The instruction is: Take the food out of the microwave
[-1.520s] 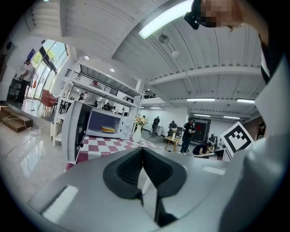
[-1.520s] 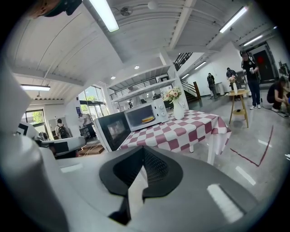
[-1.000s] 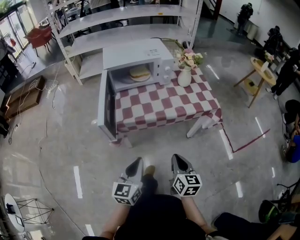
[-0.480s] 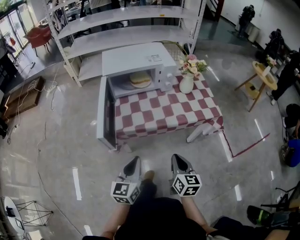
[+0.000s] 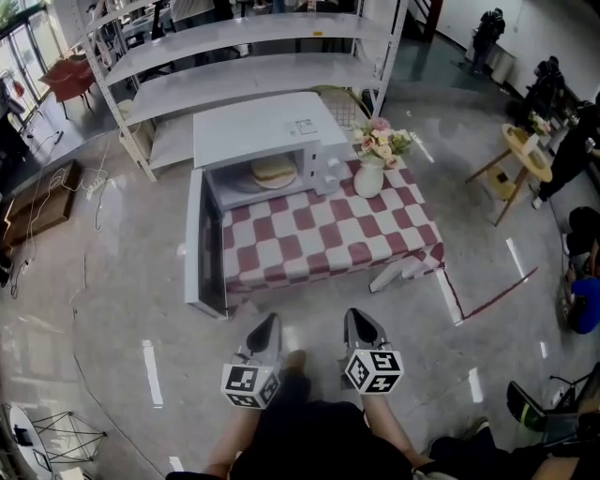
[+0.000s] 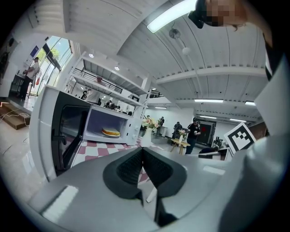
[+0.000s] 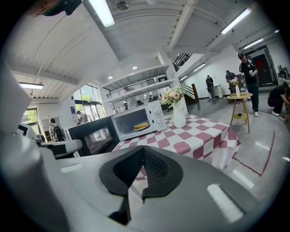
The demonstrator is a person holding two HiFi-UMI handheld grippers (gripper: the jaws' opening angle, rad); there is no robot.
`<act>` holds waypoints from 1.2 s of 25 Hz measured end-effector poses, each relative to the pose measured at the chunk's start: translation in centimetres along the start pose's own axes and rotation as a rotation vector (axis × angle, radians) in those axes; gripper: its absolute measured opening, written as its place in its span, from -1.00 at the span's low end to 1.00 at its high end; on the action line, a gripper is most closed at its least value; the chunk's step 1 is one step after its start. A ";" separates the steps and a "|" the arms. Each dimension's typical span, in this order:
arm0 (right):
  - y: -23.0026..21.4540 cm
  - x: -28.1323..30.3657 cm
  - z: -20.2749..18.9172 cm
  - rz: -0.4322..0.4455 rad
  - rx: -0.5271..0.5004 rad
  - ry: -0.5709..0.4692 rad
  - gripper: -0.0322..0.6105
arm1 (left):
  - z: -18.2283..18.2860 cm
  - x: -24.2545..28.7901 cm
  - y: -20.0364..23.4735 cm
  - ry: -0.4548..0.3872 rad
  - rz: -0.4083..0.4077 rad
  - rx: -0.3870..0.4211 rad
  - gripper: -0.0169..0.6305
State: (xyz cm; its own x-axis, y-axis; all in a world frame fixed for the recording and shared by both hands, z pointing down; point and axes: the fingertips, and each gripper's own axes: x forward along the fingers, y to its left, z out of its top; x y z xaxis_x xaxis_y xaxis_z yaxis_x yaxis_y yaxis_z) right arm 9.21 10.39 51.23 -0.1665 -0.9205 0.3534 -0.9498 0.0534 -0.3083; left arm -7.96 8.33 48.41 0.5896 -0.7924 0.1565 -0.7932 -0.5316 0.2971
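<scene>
One microwave point(image 5: 262, 131), door point(image 5: 200, 246) swung open to the left. 1 round food item point(image 5: 273, 171) lies flat inside, no long axis. 1 vase point(image 5: 368, 178) beside it, all on 1 checked desk point(image 5: 328, 230). Bare floor point(image 5: 122, 281) between desk edge & 2 tools: left tool point(image 5: 269, 325), right tool point(image 5: 357, 319), both closed, empty.

Bright, even indoor light is filling all three views. Ceiling tube lights point(image 6: 174, 13) are glowing across the top of both gripper views, while daylight is coming through windows point(image 6: 56, 52) at the left gripper view's upper left. The glossy floor point(image 5: 112, 281) is reflecting white streaks in the head view. Both gripper views are bending strongly toward black rounded corners.
</scene>
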 end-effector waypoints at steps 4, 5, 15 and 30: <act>-1.1 1.3 0.8 -0.021 0.006 -0.004 -0.89 | 0.1 1.7 0.6 0.011 -0.003 -0.003 -0.92; -1.4 1.7 1.1 -0.026 0.007 -0.005 -0.89 | 0.2 2.1 0.7 0.012 -0.003 -0.003 -0.92; -2.5 5.3 3.2 -0.052 0.002 -0.014 -0.89 | 1.4 6.1 1.8 0.020 -0.027 0.007 -0.92; -2.3 9.0 4.7 -0.074 -0.011 -0.020 -0.89 | 2.6 10.1 3.9 0.022 -0.063 0.011 -0.92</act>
State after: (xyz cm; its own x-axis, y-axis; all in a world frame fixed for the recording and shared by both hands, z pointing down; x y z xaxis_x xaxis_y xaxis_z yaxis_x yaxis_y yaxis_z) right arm 11.19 0.16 50.98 -0.0904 -0.9296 0.3574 -0.9622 -0.0111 -0.2723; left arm -5.49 -2.45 48.72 0.6414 -0.7506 0.1590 -0.7562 -0.5834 0.2965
